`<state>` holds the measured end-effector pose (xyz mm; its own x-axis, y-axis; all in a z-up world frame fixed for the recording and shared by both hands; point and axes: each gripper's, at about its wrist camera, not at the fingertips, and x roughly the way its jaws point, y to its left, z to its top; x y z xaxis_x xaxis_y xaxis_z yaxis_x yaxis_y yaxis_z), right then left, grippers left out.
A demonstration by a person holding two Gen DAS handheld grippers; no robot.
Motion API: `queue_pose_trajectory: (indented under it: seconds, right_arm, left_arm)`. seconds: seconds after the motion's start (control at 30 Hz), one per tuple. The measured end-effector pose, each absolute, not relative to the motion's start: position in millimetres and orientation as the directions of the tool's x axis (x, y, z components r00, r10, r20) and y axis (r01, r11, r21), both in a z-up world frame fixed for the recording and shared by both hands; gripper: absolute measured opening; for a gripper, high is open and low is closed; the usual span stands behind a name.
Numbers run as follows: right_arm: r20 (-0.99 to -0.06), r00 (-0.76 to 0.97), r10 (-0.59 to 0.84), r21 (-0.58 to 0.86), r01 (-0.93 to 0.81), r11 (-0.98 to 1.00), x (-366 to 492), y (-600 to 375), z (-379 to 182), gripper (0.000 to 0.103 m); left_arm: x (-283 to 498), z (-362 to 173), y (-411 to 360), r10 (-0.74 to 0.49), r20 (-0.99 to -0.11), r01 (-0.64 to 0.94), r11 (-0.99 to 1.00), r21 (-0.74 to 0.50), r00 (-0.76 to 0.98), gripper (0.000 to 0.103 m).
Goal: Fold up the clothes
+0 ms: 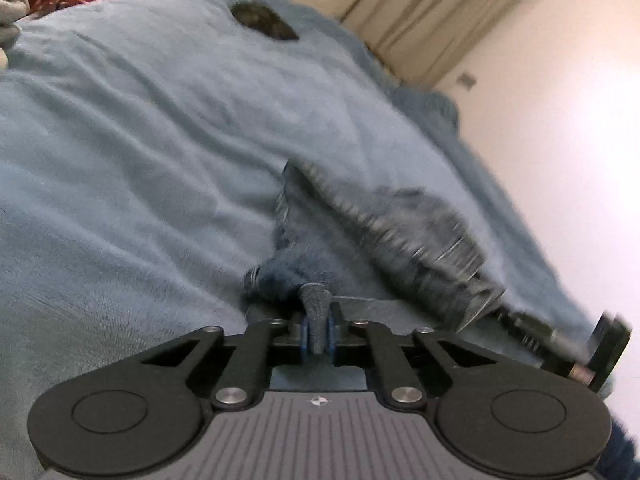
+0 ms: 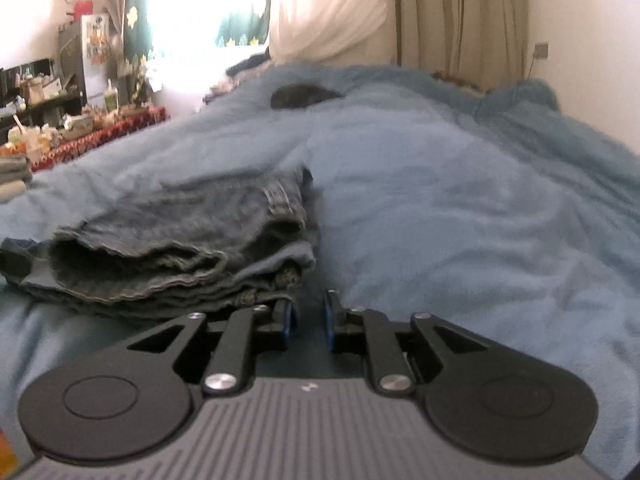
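One pair of faded blue jeans [image 2: 180, 248] lies folded in layers on the blue blanket [image 2: 440, 200], frayed hems showing. The left gripper [image 1: 318, 336] pinches a denim fold; the right gripper [image 2: 310, 322] stands slightly apart, empty, beside the pile. A dark patch [image 1: 264, 20] farther off, possibly cloth, is blurred.

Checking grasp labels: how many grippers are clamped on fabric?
1. Left gripper is shut on a fold of the jeans; right gripper is open beside the folded jeans, nothing between its pads.
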<state>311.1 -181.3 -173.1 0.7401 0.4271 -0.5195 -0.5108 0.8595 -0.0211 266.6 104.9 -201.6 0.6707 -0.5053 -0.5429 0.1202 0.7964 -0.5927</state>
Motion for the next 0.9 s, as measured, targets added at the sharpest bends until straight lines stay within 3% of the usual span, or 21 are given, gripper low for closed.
queue_pose_trajectory:
  seconds: [0.13,0.23,0.33,0.43,0.67,0.8,0.9]
  right_arm:
    - [-0.524,0.745,0.413,0.006,-0.482,0.876,313.1,-190.5,-173.0,0.015]
    - [-0.562,0.709,0.426,0.071,-0.472,0.879,326.9,-197.5,-189.8,0.015]
    - [-0.567,0.704,0.428,0.027,-0.503,0.864,326.9,-193.9,-195.7,0.017]
    - [-0.567,0.681,0.463,0.074,-0.517,0.853,326.5,-202.7,-191.3,0.025]
    - [-0.572,0.667,0.477,0.088,-0.528,0.845,297.0,-224.6,-163.9,0.025]
    - [-0.516,0.679,0.522,0.126,-0.542,0.831,287.0,-225.6,-139.5,0.025]
    - [-0.486,0.695,0.529,0.126,-0.544,0.83,296.1,-205.4,-129.2,0.019]
  left_arm:
    - [262.4,-188.2,106.0,-0.504,-0.528,0.174,0.815,-0.552,0.684,0.008]
    - [268.0,-213.0,109.4,-0.51,-0.568,0.126,0.805,-0.579,0.646,0.008]
    - [268.5,-226.7,110.7,-0.519,-0.577,0.105,0.793,-0.6,0.63,0.008]
    - [269.8,-223.0,110.8,-0.527,-0.585,0.112,0.794,-0.597,0.616,0.012]
    - [260.0,-204.5,113.2,-0.504,-0.608,0.136,0.826,-0.547,0.613,0.016]
    - [251.5,-182.0,111.8,-0.498,-0.575,0.164,0.83,-0.533,0.649,0.015]
    - [250.3,-162.7,97.3,-0.49,-0.54,0.215,0.843,-0.493,0.685,0.015]
